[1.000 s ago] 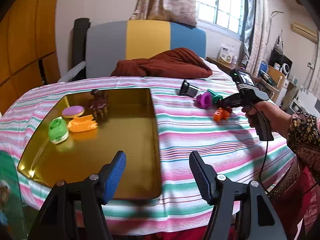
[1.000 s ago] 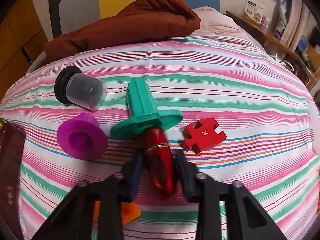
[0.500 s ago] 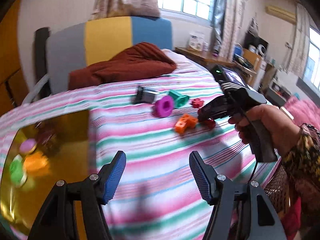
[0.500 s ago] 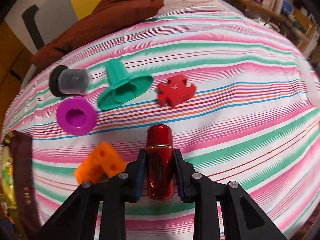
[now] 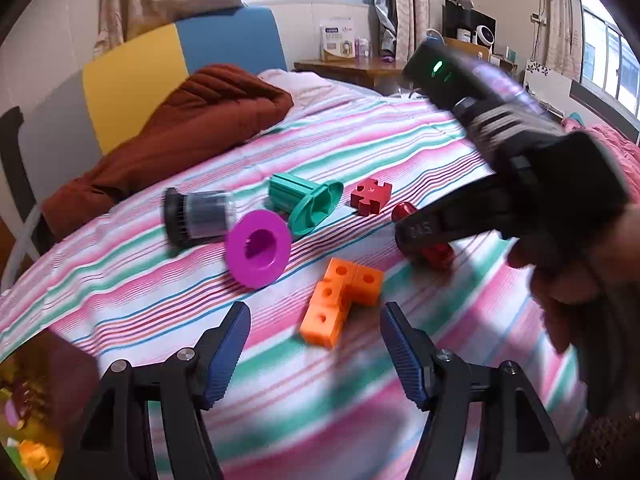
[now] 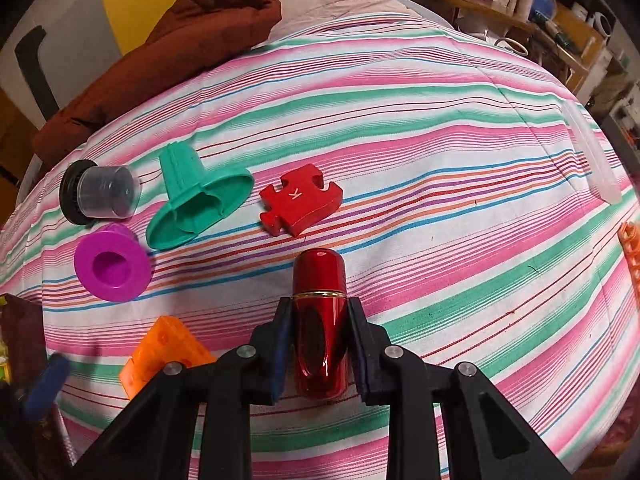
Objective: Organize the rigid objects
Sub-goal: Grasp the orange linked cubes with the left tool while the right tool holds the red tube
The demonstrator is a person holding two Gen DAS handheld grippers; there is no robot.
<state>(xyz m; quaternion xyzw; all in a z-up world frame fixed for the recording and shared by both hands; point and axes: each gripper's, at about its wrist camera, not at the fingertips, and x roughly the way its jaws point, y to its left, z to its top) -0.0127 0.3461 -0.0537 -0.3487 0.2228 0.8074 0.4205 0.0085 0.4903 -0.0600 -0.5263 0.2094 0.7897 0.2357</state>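
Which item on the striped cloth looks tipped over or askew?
The green funnel-shaped piece and the clear-capped black container both lie on their sides. Nothing looks spilled or broken.

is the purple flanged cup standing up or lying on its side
On its side: the purple cup rests on the flange edge, its open mouth facing sideways toward the camera.
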